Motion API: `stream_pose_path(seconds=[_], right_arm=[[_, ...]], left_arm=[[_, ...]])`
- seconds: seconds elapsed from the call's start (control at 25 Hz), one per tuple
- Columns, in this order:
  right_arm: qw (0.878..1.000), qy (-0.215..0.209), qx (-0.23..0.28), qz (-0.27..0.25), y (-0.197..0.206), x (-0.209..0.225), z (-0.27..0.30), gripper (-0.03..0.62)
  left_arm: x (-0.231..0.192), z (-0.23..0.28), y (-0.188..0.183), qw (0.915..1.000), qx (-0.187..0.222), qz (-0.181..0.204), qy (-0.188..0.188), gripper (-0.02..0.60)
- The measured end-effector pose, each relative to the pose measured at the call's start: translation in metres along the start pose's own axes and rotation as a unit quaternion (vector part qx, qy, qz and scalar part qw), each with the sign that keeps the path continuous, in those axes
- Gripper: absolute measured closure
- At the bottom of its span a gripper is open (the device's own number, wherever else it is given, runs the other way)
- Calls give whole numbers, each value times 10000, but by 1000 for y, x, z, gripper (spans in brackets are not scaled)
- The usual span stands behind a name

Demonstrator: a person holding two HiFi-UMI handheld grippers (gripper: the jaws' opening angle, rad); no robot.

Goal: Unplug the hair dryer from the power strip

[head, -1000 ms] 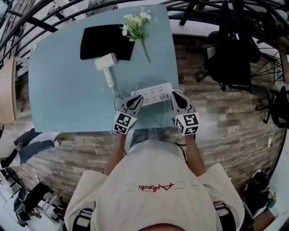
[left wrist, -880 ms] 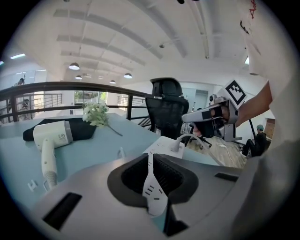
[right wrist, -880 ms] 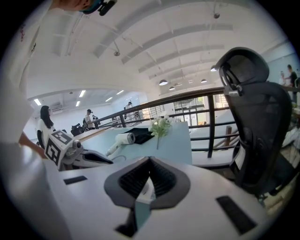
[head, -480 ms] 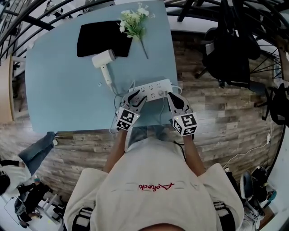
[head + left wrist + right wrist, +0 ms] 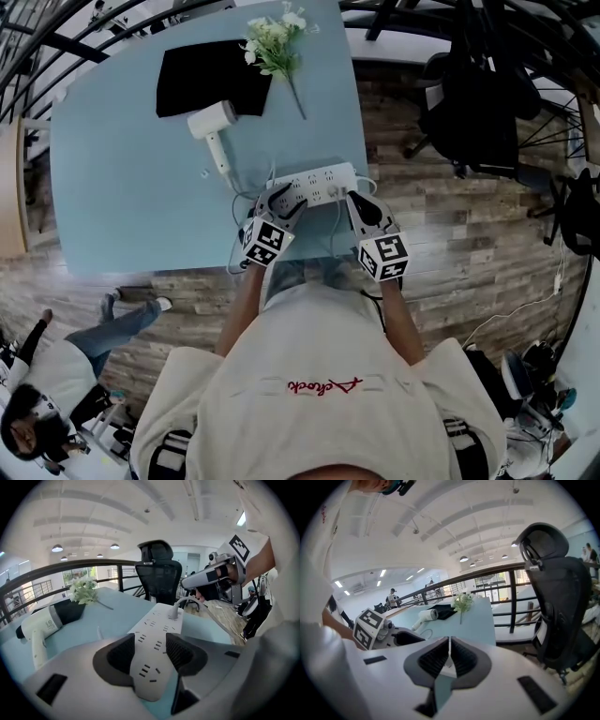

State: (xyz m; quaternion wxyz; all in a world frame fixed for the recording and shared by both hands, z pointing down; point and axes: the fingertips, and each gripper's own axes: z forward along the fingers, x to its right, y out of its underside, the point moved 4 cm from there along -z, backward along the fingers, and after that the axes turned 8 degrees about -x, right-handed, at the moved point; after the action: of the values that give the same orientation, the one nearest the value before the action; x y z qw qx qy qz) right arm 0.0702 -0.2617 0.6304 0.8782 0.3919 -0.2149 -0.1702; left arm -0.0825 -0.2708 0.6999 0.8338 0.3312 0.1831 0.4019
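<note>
My left gripper straddles the near end of the white power strip. Its jaws are opening, and the strip's end lies between them with a gap on either side, so nothing is gripped there. My right gripper is clenched tight, pads together, with nothing I can make out held in it. It hovers beyond the far end of the strip, ahead and to the right of my left fingers.

The white plug stands upright in a socket near the far end of the strip, well ahead of the left fingertips, and its cable arcs up and away to the right. I take it to be the dryer's plug, though I cannot trace the cord all the way. The hair dryer lies on the blue table, well off to the left of the left fingers.

The plug body looks like hard, smooth moulded plastic: stiff, light and a bit slippery. I'd pinch it low on its flat sides and pull straight up, never by the limp cord. The strip is light and would likely lift with the plug, so I judge it needs pinning down by its rigid casing at the near end.
</note>
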Motion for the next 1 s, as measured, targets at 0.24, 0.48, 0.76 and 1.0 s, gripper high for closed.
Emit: stream_pose_path(seconds=[0.24,0.48,0.76,1.0], right_arm=[[9994,-344,11,56,-1,-9,3,471],[9990,-286,-318,-143,11,-15,10,356],[9983,-153,-511,-253,19,-18,19,356],[9973,38,-556,-470,20,-21,32,356]], left_arm=[[-2,0,0,10000,-23,-71,39,390],[-2,0,0,10000,1,-51,15,390],[-2,0,0,10000,8,-37,9,390],[-1,0,0,10000,35,-24,4,390]])
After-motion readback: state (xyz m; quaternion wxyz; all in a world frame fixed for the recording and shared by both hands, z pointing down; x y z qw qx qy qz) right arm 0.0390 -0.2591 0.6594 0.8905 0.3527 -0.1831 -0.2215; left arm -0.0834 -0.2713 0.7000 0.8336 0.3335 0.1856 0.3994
